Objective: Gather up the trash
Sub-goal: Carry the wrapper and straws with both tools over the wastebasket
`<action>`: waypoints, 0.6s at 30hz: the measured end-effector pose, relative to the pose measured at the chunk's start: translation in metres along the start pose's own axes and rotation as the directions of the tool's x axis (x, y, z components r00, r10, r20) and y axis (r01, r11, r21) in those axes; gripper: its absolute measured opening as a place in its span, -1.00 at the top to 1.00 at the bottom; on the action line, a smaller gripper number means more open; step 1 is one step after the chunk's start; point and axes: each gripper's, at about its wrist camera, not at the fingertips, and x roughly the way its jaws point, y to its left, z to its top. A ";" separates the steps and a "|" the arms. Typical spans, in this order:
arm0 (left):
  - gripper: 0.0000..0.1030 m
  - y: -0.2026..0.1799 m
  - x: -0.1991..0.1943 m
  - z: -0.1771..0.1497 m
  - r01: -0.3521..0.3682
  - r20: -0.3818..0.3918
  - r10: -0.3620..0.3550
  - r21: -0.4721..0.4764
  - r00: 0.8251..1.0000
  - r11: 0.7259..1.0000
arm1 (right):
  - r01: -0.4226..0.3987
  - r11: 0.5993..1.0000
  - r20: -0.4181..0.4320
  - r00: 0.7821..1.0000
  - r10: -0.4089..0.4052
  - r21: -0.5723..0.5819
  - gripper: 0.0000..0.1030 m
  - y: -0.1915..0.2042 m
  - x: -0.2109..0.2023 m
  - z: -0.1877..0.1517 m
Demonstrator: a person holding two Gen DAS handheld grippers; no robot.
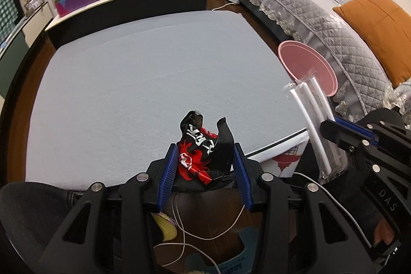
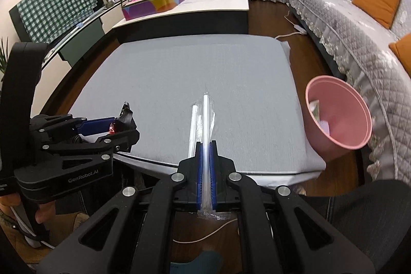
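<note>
- Now our left hand-held gripper (image 1: 205,158) clamps the crumpled black-and-red snack wrapper (image 1: 205,145); the right hand-held gripper (image 2: 205,166) pinches the clear-sleeved white straws (image 2: 203,125).
- We should reach over the pink plastic bin (image 2: 341,143) before releasing.

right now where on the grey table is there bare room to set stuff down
Nearly the whole grey table top is bare, from the near edge to the far edge by the white counter. That counter is crowded with boxes and bowls. The pink bin stands off the table's right corner.

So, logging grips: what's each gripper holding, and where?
Left gripper: black snack wrapper, lower part. Right gripper: wrapped straws, near one end.
</note>
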 end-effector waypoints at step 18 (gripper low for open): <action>0.17 -0.166 0.088 0.195 0.232 -0.007 -0.241 0.298 0.970 0.926 | 0.287 0.886 0.090 0.936 -0.340 0.365 0.89 -0.227 -0.001 0.087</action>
